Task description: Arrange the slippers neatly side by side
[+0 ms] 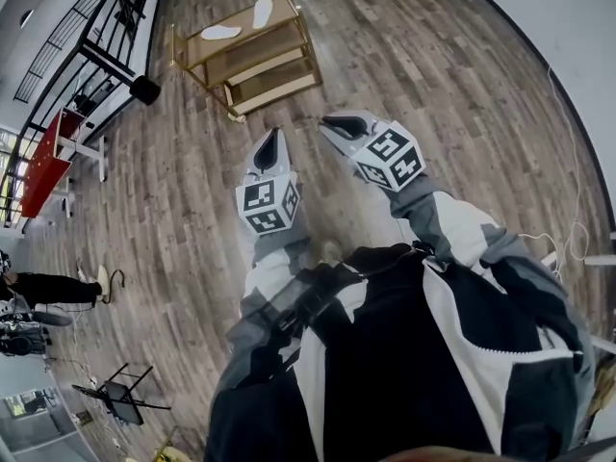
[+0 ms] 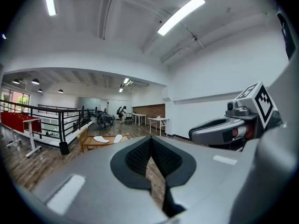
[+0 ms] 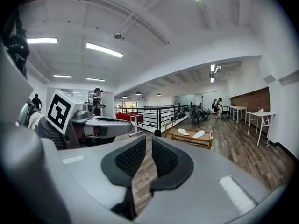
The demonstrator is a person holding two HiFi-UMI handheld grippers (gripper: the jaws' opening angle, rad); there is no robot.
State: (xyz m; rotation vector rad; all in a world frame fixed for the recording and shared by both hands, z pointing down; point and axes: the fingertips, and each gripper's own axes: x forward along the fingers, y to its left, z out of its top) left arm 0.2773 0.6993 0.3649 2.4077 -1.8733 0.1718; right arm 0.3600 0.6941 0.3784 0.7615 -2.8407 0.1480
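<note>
Two white slippers (image 1: 221,33) lie apart on wooden rack (image 1: 274,63), well ahead of both tools; left gripper (image 1: 270,141) closed, empty; right gripper (image 1: 337,125) slightly parted, empty.

no readable text, no legible signs

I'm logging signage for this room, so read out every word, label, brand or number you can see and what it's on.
None: no word, brand or number can be read in any view.
Cube on the left gripper: black-and-white square patterns, no letters.
Cube on the right gripper: the same patterns, no letters.
White slippers on the wooden rack: any print too small to tell.
</note>
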